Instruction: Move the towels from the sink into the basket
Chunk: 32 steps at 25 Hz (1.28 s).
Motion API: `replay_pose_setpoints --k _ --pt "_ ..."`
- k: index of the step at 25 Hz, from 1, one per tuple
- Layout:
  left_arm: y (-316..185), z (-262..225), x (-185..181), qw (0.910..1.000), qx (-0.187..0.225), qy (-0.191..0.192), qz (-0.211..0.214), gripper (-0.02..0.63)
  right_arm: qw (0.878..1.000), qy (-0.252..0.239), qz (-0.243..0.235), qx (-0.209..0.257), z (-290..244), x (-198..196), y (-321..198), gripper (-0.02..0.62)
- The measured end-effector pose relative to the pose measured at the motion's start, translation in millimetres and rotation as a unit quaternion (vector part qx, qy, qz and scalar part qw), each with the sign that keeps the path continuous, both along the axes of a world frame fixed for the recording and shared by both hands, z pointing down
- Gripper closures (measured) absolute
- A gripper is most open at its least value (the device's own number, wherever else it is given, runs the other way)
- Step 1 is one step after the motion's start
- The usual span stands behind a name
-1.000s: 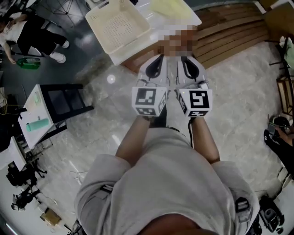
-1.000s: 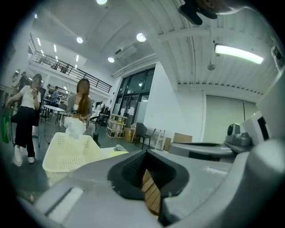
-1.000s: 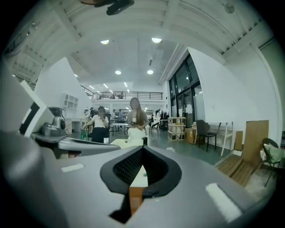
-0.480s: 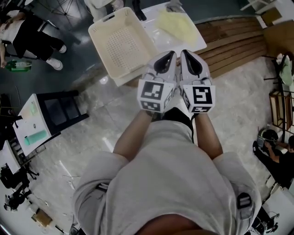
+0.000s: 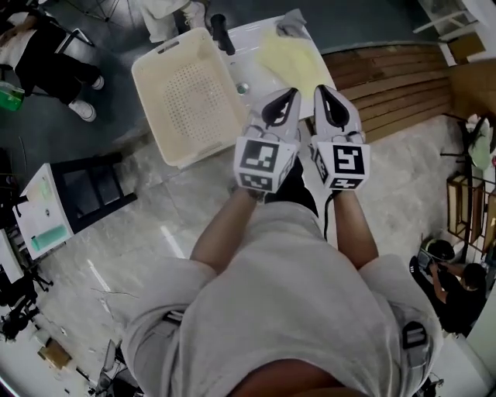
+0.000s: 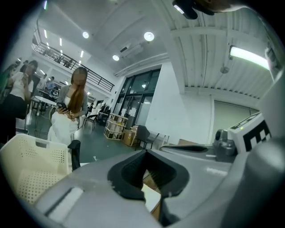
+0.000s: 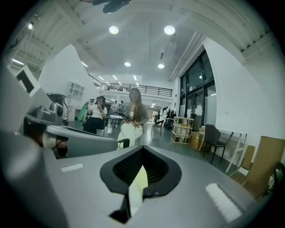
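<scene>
**Yellow towel in the sink, both grippers shut tight**

Pale stone floor (image 5: 155,225) fills most of what I see from the head view. Next biggest is the person's light grey shirt (image 5: 287,310), low in the picture, with both bare arms reaching forward. Brown wooden boards (image 5: 395,77) lie on the floor to the right of the sink.

The cream basket (image 5: 151,97) comes next. I can see its whole bottom, full of little holes. It sits just beside the white sink (image 5: 249,58), on the sink's left side. I cannot tell if the two touch.

The yellow towel (image 5: 288,54) lies spread out flat in the sink, more to the right side.

My left gripper (image 5: 287,97) and my right gripper (image 5: 324,94) are side by side, close together. Both point at the near edge of the sink. Their tips are near the towel, but they do not hold it.

In the left gripper view the two jaws are pressed together, with only a thin slit between them and nothing held. The basket shows at the left of that view. In the right gripper view the jaws are pressed together too, and they grip nothing. A bit of pale yellow shows through the slit.

A small grey cloth (image 5: 293,21) lies at the far edge of the sink, past the yellow towel. A black tap (image 5: 220,32) stands at the far left corner of the sink, next to the basket. A little round drain (image 5: 242,88) sits in the sink near the basket.
</scene>
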<state>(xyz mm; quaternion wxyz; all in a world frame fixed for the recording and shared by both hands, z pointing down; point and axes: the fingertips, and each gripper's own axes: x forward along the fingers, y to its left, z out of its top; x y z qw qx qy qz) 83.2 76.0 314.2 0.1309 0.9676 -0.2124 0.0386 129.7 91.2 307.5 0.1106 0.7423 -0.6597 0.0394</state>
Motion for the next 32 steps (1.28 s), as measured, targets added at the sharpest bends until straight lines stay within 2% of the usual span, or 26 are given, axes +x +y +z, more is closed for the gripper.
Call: replay_pose_setpoints --k 7,11,15,22,32 --pt "-59.3 34.2 78.4 0.9963 -0.02 -0.037 -0.075 0.586 0.997 -0.012 -0.076 -0.032 27.8 86.6 -65.6 0.589" --pt "-89.2 60.3 94.3 0.9893 -0.035 -0.072 -0.122 0.586 0.992 -0.029 -0.118 -0.038 46.1 108.7 -105.0 0.589" --pt "-98.3 85.6 102.1 0.9858 -0.052 -0.102 -0.123 0.586 0.989 -0.05 -0.129 -0.058 73.2 114.2 -117.1 0.589" --pt "-115.8 109.5 114.3 0.9806 -0.076 -0.119 -0.136 0.586 0.983 -0.069 -0.146 -0.085 104.5 120.8 -135.4 0.589" --pt "-137.8 165.6 135.8 0.9677 -0.126 -0.149 -0.16 0.586 0.973 -0.086 -0.171 -0.128 159.2 150.0 -168.7 0.589"
